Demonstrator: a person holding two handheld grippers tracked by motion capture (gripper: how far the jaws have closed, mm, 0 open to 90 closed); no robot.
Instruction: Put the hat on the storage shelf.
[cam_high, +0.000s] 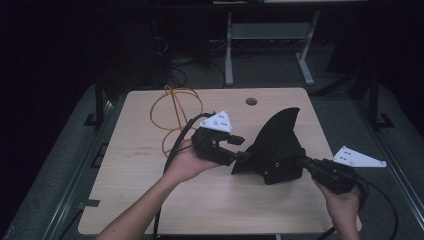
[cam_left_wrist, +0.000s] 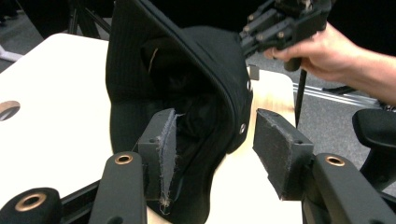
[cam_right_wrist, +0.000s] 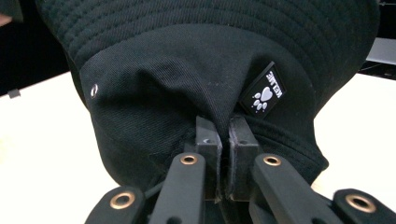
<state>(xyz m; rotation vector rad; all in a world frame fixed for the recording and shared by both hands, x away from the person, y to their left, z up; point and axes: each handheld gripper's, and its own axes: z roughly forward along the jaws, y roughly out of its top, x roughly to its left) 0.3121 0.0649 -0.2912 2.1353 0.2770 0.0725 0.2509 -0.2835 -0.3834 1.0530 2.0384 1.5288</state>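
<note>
In the high view, the black hat sits a little right of the centre of the frame, on the wooden table. Its brim stands up toward the top of the picture, and its crown is low near the table surface.

Your right gripper comes in from the lower right of the frame. Its jaws are pressed together on a fold of the hat's cloth. In the right gripper view you see the two pads closed tight at the lower centre, with the black fabric pinched between them. Just above and right of the pads there is a small black label with a white paw print.

Your left gripper is left of the hat, at the centre of the high view. Its jaws stand apart. In the left gripper view the hat's edge hangs between the two pads; the left pad is right at the cloth, the right pad is clearly away from it, so this gripper holds nothing.

A yellow cable lies in loops on the table, at the upper left of the hat.
</note>
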